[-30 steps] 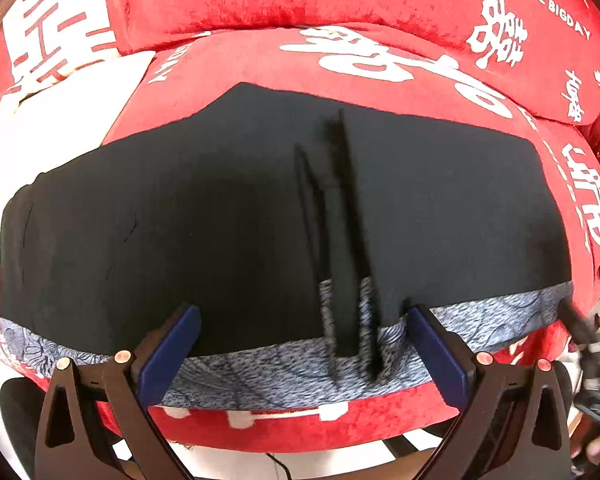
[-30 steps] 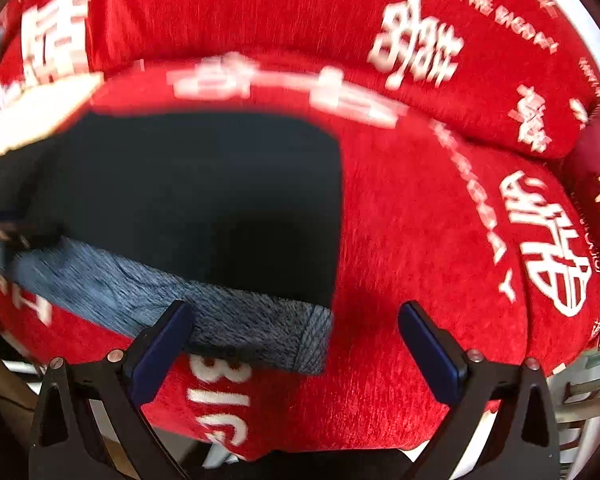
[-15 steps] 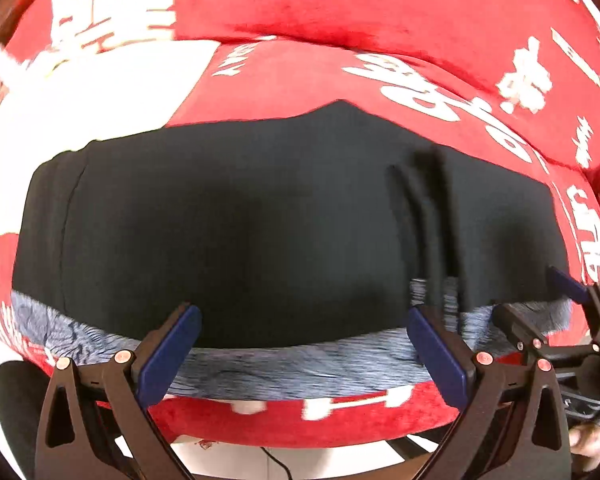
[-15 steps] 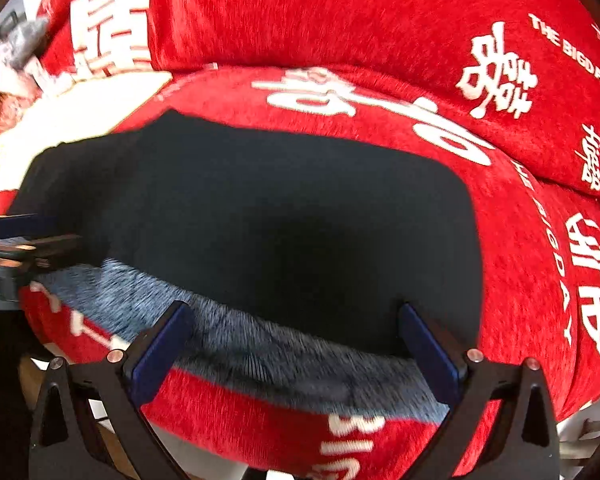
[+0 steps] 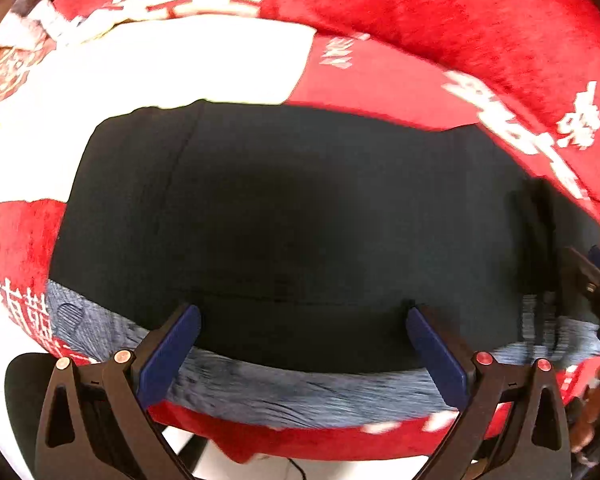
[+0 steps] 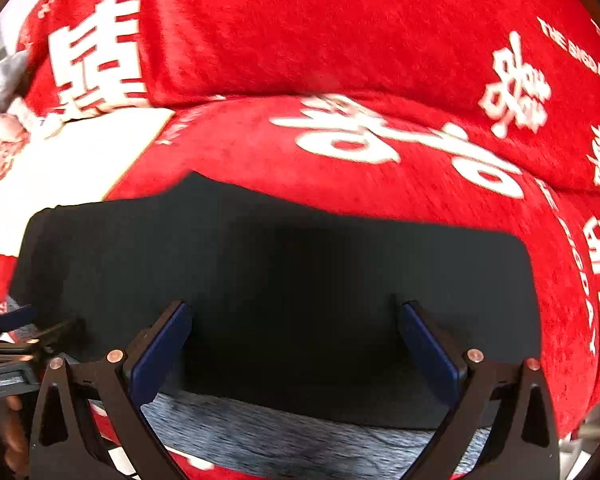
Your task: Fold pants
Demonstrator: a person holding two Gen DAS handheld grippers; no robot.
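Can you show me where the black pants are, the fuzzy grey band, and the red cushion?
black pants (image 5: 300, 208), left wrist view, middle of the dark cloth.
grey band (image 5: 300, 396), left wrist view, near edge.
red cushion (image 6: 340, 40), right wrist view, back part.

One pair of black pants is counted, with one grey waistband along its near edge. Two grippers are seen, the left gripper and the right gripper, each with two blue-padded fingers set wide apart, four fingers in all. One red cover printed with white characters is counted beneath the pants, and one white patch on it; a hand is glimpsed at a frame edge, too blurred for fingers to be counted.
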